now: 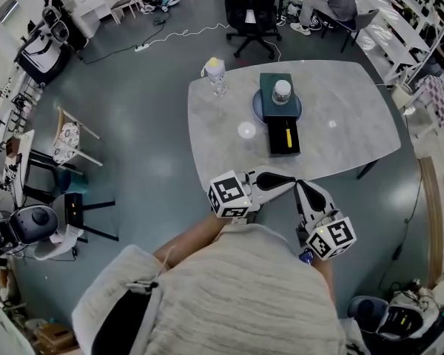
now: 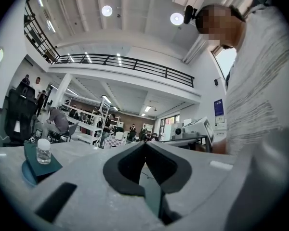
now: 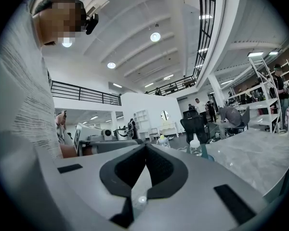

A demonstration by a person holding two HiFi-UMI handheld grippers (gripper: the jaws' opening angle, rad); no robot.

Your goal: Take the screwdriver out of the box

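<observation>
Holding both tools at the near edge of the grey stone-look table, I see the left gripper with jaws pressed together on nothing, and the right gripper likewise. At twelve o'clock from them, the yellow-handled screwdriver lies inside the open black rectangular box.

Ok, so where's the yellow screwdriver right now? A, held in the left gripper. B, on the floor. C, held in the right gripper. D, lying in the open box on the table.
D: the head view shows the screwdriver lying in the open box on the table, while the left gripper and the right gripper are both shut with nothing between their jaws.
</observation>
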